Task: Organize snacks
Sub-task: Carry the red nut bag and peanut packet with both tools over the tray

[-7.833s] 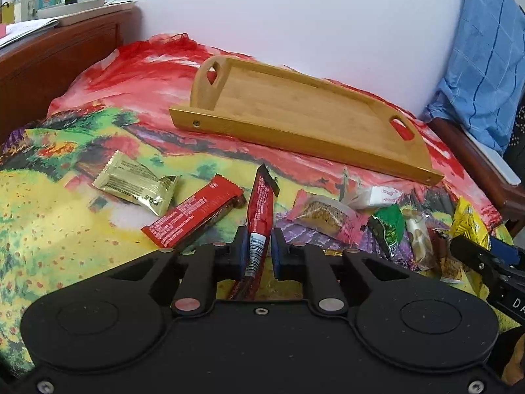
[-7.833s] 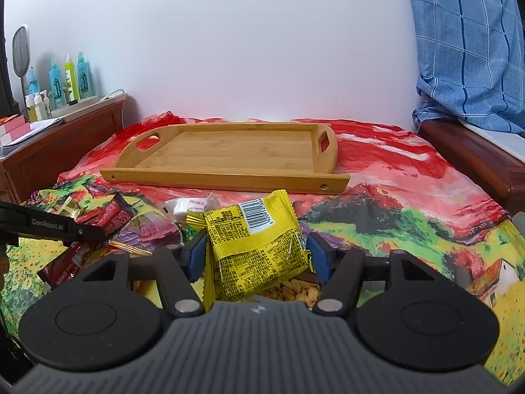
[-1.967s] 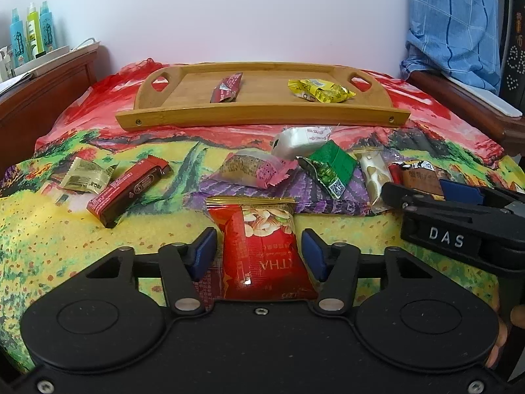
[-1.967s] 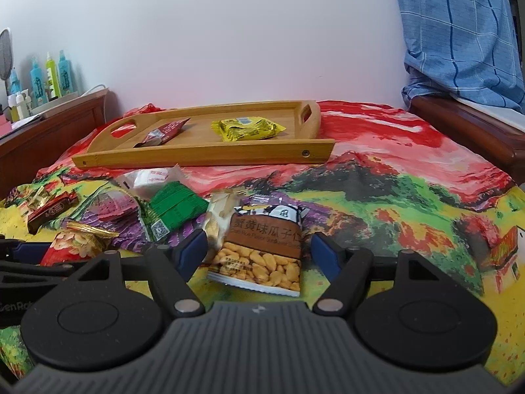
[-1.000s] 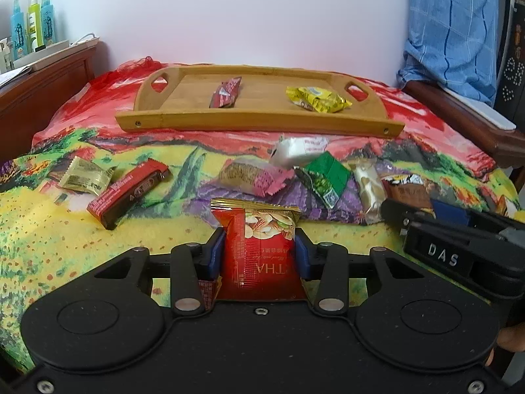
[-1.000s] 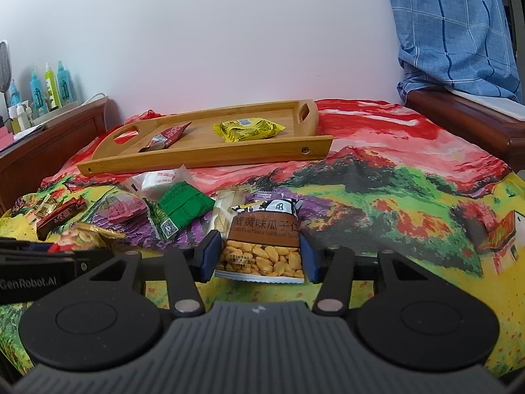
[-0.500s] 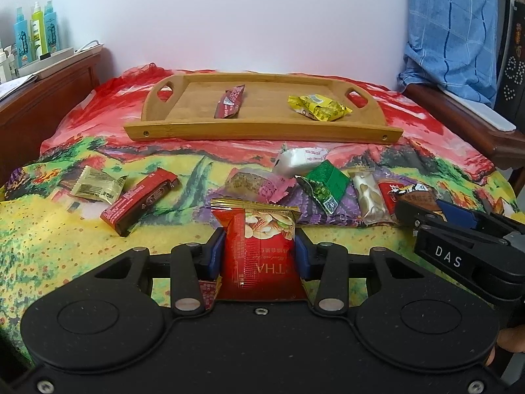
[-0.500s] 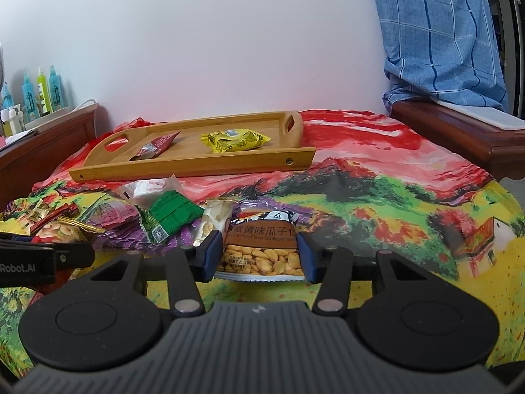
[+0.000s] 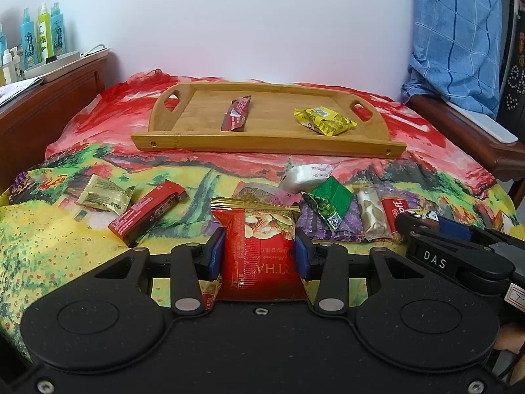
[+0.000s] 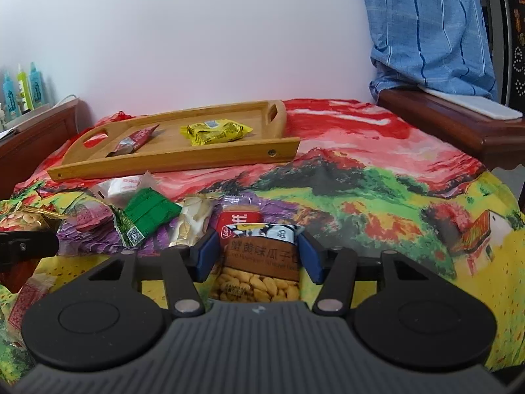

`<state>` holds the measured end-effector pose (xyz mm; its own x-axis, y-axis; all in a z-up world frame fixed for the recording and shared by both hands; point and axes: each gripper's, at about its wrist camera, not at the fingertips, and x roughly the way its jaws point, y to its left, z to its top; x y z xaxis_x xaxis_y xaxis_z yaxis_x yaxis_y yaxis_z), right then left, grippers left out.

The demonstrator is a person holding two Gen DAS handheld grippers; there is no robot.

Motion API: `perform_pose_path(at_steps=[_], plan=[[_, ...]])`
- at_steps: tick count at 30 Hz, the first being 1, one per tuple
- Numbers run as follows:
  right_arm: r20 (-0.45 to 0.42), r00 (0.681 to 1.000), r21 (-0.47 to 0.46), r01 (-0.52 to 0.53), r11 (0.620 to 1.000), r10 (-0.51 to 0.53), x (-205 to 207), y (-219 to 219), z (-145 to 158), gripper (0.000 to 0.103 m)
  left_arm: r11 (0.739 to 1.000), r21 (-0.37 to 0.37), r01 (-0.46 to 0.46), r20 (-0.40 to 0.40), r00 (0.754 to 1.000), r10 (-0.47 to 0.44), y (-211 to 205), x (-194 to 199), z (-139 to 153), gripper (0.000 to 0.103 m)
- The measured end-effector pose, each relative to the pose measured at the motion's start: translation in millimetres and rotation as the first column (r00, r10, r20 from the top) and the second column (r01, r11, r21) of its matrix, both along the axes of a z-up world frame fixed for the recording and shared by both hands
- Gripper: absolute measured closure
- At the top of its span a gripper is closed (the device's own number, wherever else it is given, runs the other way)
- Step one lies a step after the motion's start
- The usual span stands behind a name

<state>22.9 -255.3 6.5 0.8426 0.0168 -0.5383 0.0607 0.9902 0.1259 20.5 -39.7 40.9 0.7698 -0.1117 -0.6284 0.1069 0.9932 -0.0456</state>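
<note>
- While only two snacks lie in the wooden tray (image 9: 269,144), a dark red sachet (image 9: 237,112) near its middle and a yellow packet (image 9: 323,120) toward its right handle, I count the job as barely begun.
- My left claw (image 9: 259,254) holds a red nut bag (image 9: 259,246), both blue pads pressed on its sides, near the front edge of the bed (image 10: 377,203).
- My right claw (image 10: 259,256) has just been closing and now grips a brown seed packet (image 10: 261,262), also at the front edge, well short of the tray.
- I judge both bags are gripped but not yet carried across; the tray sits toward the far edge, by the wall.
- Left on the bedspread between the claws and the tray: a white wrapper (image 9: 308,174), a green packet (image 9: 329,202), a pink one (image 9: 262,193), a pale nut sachet (image 9: 370,213) and a red biscuit pack (image 9: 395,211).
- Toward the left edge lie a red bar (image 9: 147,211) and a pale gold sachet (image 9: 105,193), apart from the cluster.
- So seven loose pieces remain after these two, as far as I can see; anything under my claws I cannot tell.
</note>
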Motion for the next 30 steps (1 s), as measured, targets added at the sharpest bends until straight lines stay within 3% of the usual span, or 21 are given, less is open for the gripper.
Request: perform_pose_path(at_steps=[15, 20, 30], plan=[[0.075, 0.997, 0.054, 0.01, 0.999, -0.014, 0.3, -16.0, 35.3, 0.058, 0.999, -0.023, -0.03, 0.041, 0.999, 0.031, 10.3, 16.0, 20.3, 0.063], [0.095, 0.995, 0.09, 0.015, 0.996, -0.024, 20.7, -23.4, 52.9, 0.058, 0.998, -0.041, -0.041, 0.049, 0.998, 0.043, 15.0, 37.0, 32.1, 0.063], [0.169, 0.986, 0.064, -0.013, 0.998, 0.002, 83.4, -19.2, 84.6, 0.058, 0.997, -0.04, -0.06, 0.087, 0.994, 0.063, 18.8, 99.0, 62.4, 0.063]])
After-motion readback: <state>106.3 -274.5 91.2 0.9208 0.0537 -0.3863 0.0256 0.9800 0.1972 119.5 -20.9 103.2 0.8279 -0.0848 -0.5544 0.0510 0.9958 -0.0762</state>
